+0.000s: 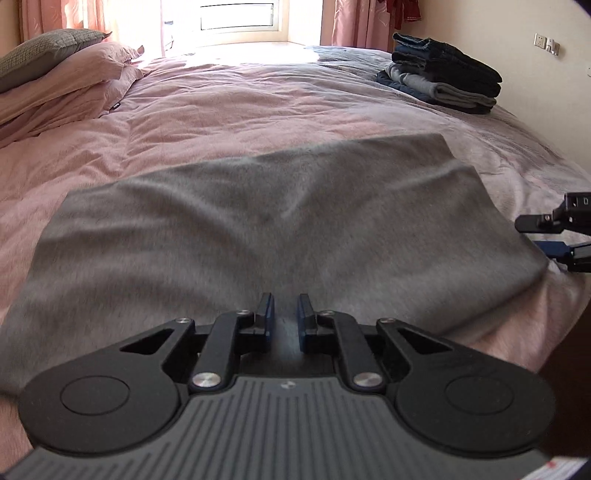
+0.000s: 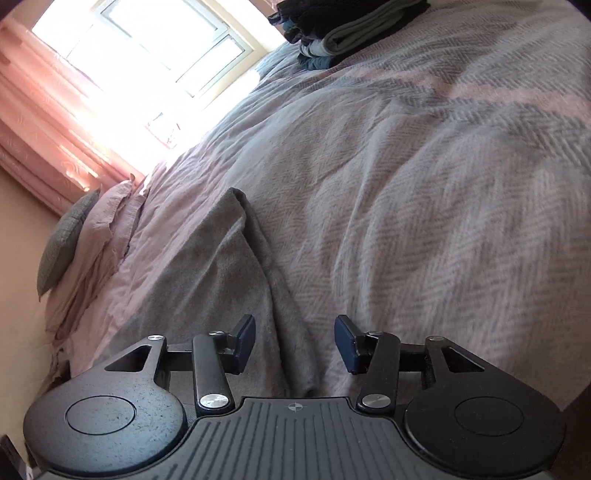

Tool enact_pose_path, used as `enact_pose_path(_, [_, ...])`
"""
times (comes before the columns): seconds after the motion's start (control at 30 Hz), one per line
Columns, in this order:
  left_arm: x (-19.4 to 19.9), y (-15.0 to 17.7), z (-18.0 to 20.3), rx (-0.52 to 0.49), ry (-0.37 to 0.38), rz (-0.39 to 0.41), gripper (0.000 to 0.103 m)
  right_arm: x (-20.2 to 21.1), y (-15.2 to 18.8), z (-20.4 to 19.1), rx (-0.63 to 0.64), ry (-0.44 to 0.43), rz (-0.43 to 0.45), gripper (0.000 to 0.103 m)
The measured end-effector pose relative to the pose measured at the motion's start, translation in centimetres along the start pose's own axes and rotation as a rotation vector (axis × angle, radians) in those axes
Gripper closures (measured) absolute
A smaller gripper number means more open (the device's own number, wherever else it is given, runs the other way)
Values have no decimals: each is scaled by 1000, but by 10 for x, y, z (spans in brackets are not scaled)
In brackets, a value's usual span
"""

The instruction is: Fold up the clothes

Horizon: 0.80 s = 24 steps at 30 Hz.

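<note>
No readable brand or writing shows; a small dark tag on the pink pillowcase is too blurred to read.

A grey, soft knit garment, folded into a broad flat rectangle, lies on a bed covered by a pink and grey herringbone quilt. The left gripper hovers at the garment's near edge, its blue-padded jaws drawn almost together with only a narrow gap; whether they pinch any cloth cannot be told. The right gripper sits at the garment's right edge, jaws spread wide and empty, the garment's edge lying below and between them.

At the far right of the bed stands a stack of folded dark jeans and grey clothes. Pink and grey pillows lie far left, before a bright window with pink curtains.
</note>
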<state>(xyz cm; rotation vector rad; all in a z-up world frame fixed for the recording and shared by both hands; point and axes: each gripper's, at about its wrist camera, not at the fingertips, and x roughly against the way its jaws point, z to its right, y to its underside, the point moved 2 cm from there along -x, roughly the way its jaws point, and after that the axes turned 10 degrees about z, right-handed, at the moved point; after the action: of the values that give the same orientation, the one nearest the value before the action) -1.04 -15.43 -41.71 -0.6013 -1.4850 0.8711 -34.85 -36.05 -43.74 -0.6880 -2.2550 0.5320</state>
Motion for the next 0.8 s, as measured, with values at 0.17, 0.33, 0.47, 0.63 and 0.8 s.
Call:
enact_pose_path(0.17, [25,-5,-18,98,49,-9,92,-2,2,-4,22,-12,-25,41])
enact_pose_path(0.33, [28,-22,-53,130,-37,53,91,-46,-8,-10,167,-96,-88,41])
enact_pose_path(0.47, [25,-23,-88,192,-66,50,91,-55,-13,-8,135,-178,-136,51])
enact_pose_path(0.63, [21,-7,-123,307,-38,25,91,-45,2,8,40,-211,-118,77])
enact_pose_path(0.8, [23,-5,-127,306,-20,37,91,-43,0,-18,37,-71,-113,93])
